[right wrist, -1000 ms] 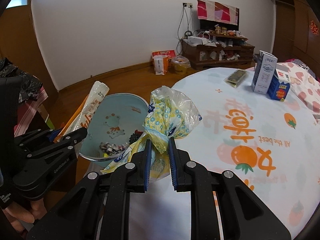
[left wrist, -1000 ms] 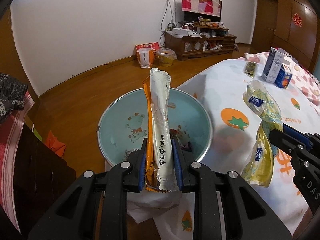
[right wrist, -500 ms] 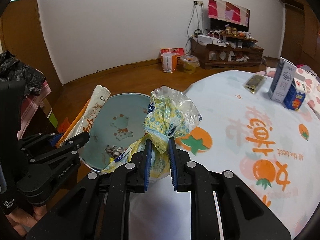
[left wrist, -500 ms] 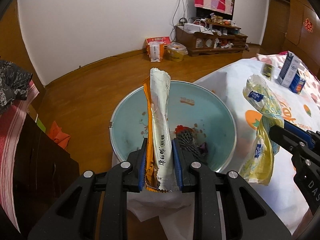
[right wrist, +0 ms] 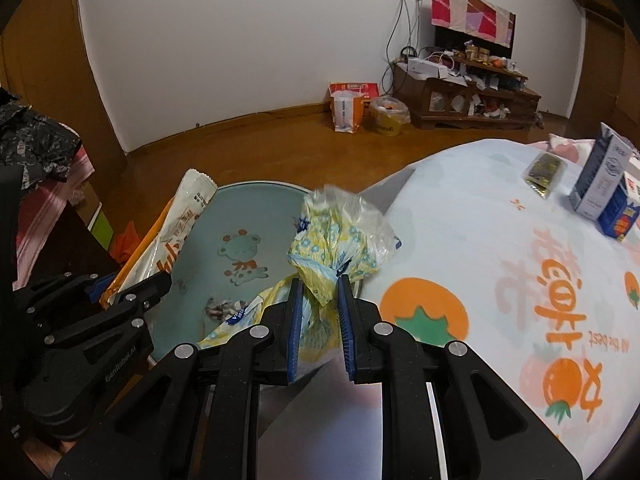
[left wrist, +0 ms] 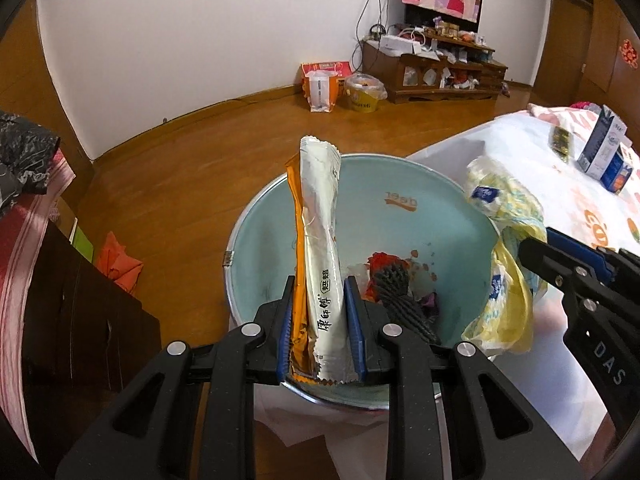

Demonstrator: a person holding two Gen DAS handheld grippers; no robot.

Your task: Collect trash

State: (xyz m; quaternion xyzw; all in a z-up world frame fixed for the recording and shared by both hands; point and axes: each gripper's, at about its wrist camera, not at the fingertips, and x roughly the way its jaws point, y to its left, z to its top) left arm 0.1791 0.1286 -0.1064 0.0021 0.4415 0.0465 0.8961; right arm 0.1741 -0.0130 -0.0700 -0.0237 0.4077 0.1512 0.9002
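Observation:
My left gripper [left wrist: 319, 284] is shut on a long white and orange snack wrapper [left wrist: 320, 236], which stands upright over the pale blue bin [left wrist: 436, 208]. Several scraps of rubbish [left wrist: 394, 280] lie on the bin's bottom. My right gripper [right wrist: 319, 280] is shut on a crumpled yellow flowered plastic bag [right wrist: 340, 236], held at the bin's [right wrist: 240, 216] right rim, beside the table edge. In the left wrist view that bag [left wrist: 504, 240] hangs at the right with the right gripper [left wrist: 532, 246] behind it. The left gripper [right wrist: 132, 286] with its wrapper [right wrist: 180, 224] shows at the left of the right wrist view.
A round table with a fruit-print cloth [right wrist: 520, 264] fills the right; cartons [right wrist: 604, 192] and a small dark packet [right wrist: 546, 170] stand at its far side. A dark cabinet [left wrist: 72, 320] stands to the left. Wooden floor, bags [left wrist: 324, 88] and a low shelf [left wrist: 440, 72] lie beyond.
Both grippers have moved toward the bin with their loads; the bin looms larger and its bottom rubbish has come into sight. Neither grip has changed.

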